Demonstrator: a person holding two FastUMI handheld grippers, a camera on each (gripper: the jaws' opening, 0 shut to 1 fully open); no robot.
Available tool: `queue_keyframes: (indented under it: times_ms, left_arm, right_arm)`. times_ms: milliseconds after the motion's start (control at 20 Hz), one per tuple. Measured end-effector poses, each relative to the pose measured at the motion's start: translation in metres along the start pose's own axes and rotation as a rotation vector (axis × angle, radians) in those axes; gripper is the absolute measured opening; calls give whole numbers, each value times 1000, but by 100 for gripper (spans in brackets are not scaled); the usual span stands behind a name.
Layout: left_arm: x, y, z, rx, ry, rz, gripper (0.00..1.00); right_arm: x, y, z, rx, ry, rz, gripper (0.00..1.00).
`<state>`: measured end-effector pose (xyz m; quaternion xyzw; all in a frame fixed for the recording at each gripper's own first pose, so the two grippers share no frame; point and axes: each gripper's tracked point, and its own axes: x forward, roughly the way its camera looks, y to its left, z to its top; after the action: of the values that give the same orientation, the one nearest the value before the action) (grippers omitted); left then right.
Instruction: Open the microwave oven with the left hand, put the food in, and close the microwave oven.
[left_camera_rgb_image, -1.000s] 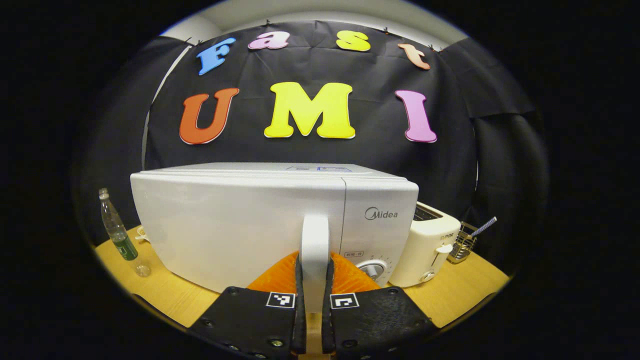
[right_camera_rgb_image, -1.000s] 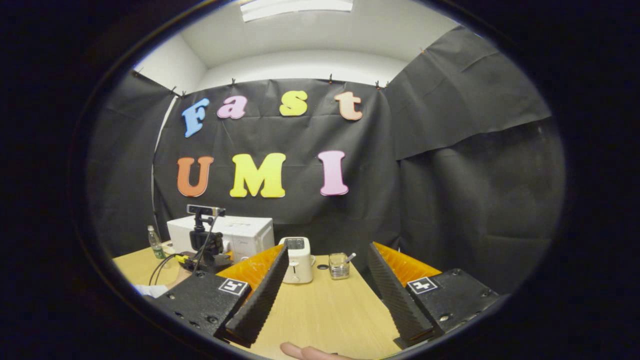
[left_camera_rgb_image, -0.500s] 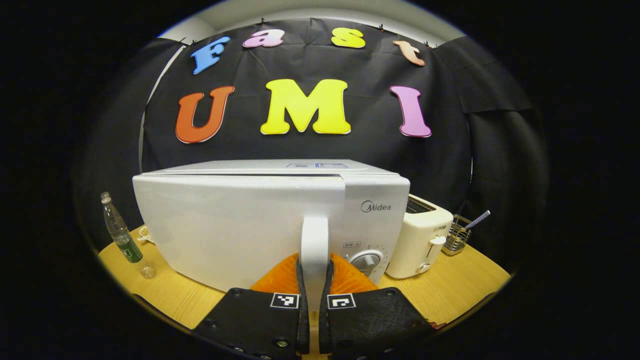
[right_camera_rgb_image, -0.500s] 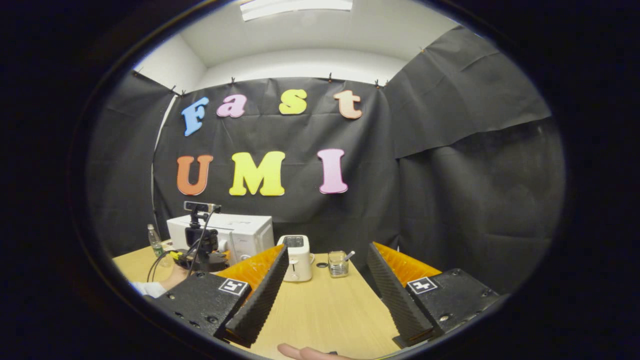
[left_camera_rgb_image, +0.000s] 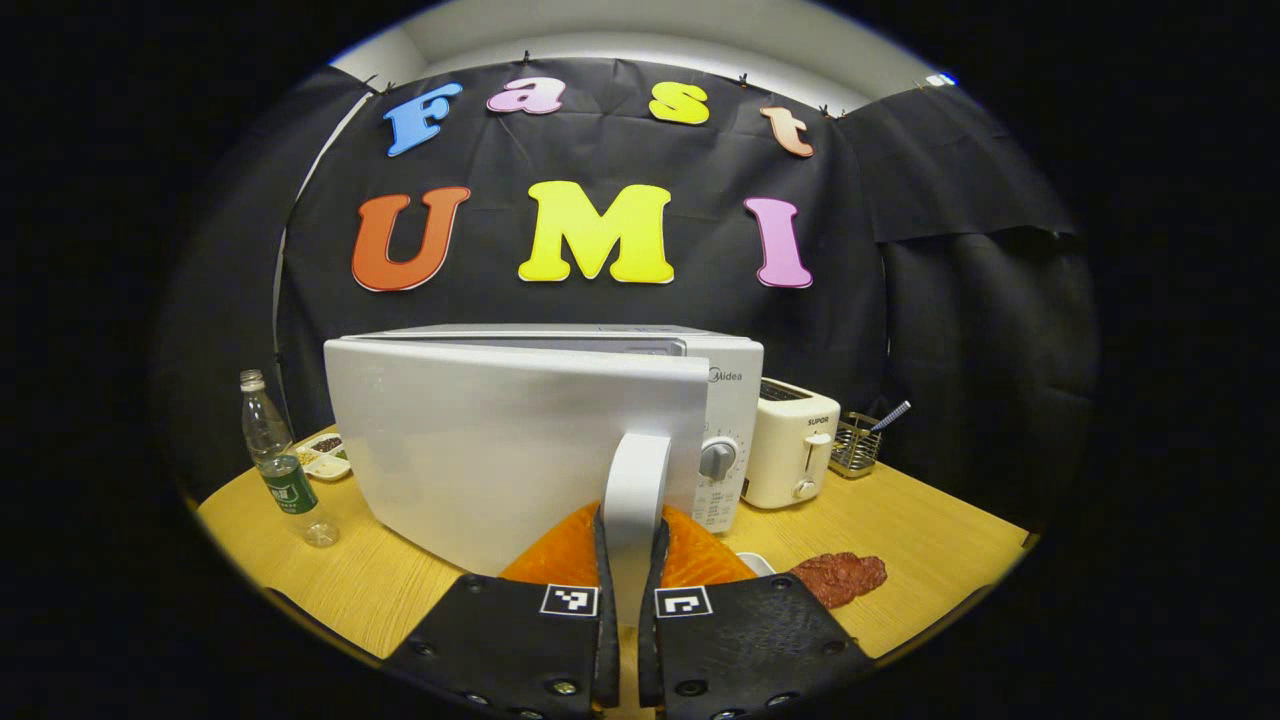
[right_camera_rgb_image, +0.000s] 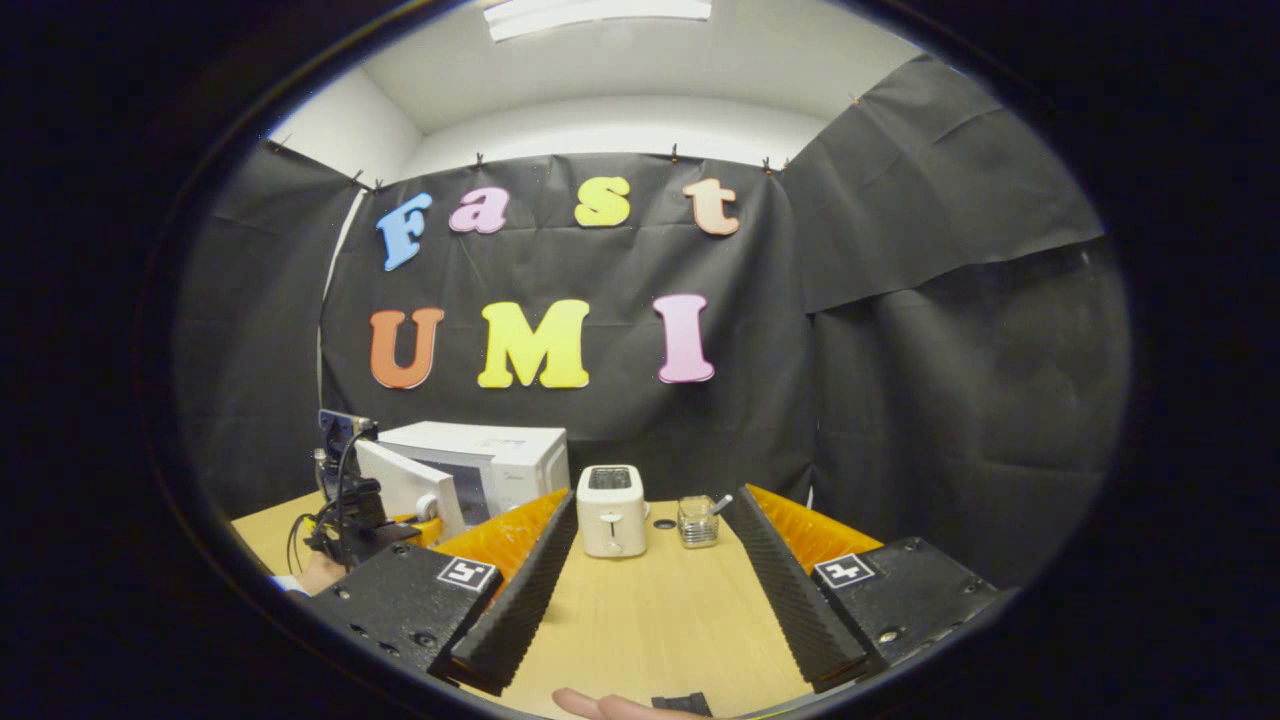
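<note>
Microwave door (left_camera_rgb_image: 520, 440) ajar | left claw (left_camera_rgb_image: 628, 560) clamps handle (left_camera_rgb_image: 632, 490) | right claw (right_camera_rgb_image: 655, 585) wide | food (left_camera_rgb_image: 838, 578) on table (left_camera_rgb_image: 930, 550)

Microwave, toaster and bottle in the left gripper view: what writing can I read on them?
"Midea": on the microwave front, above the dial.
"SUPOR": on the toaster front.
Print under the dial: too small to read.
Label on the bottle: too small to read.
</note>
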<state>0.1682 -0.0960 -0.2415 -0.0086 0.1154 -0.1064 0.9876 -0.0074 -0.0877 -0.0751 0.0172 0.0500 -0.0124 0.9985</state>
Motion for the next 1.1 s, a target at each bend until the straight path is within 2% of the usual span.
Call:
queue_keyframes:
  times_ms: [50,100,150,200,250,450,500,600,650,700,750,800,850,900,1000,1050,1100]
  left_arm:
    - [-10,4,-2,-8,5,-7,7]
    - [-20,8,-3,-14,7,-14,7]
    - [-30,12,-5,-13,13,-20,6]
    - [-39,19,-6,-9,9,-18,7]
    - [-49,25,-8,-1,4,-13,8]
    - [-87,56,-14,0,-12,7,8]
    - [-97,65,-14,2,-15,16,12]
    - [-119,87,-22,4,-4,48,12]
    - [-132,99,-26,5,8,57,17]
    - [-141,107,-36,5,40,75,23]
    - [-149,120,-43,15,64,93,44]
    - [-165,133,-49,28,76,111,31]
    - [-181,144,-53,26,80,128,41]
    - [-193,149,-54,21,79,133,67]
    - [-213,159,-52,10,63,160,77]
    - [-221,165,-48,6,50,170,80]
    - [-227,170,-43,0,36,185,85]
  right_arm:
    - [-2,7,1,-7,0,9,100]
    - [-4,12,2,-14,-2,15,90]
    - [-6,16,5,-21,-5,19,90]
    - [-9,21,6,-24,-8,21,100]
    - [-12,26,9,-26,-13,29,90]
    - [-20,45,10,-48,-31,58,90]
    - [-20,48,9,-51,-31,65,90]
    - [-22,62,2,-33,-16,101,90]
    - [-23,69,-2,-26,-6,121,100]
    - [-24,73,-5,-19,2,134,100]
    - [-24,77,-7,-18,7,143,90]
    - [-25,80,-12,-23,12,150,100]
    - [-25,84,-14,-31,15,157,90]
    - [-24,87,-17,-38,18,160,100]
    - [-22,90,-20,-43,24,162,100]
    - [-21,92,-22,-42,30,163,90]
    - [-22,92,-23,-41,35,164,90]
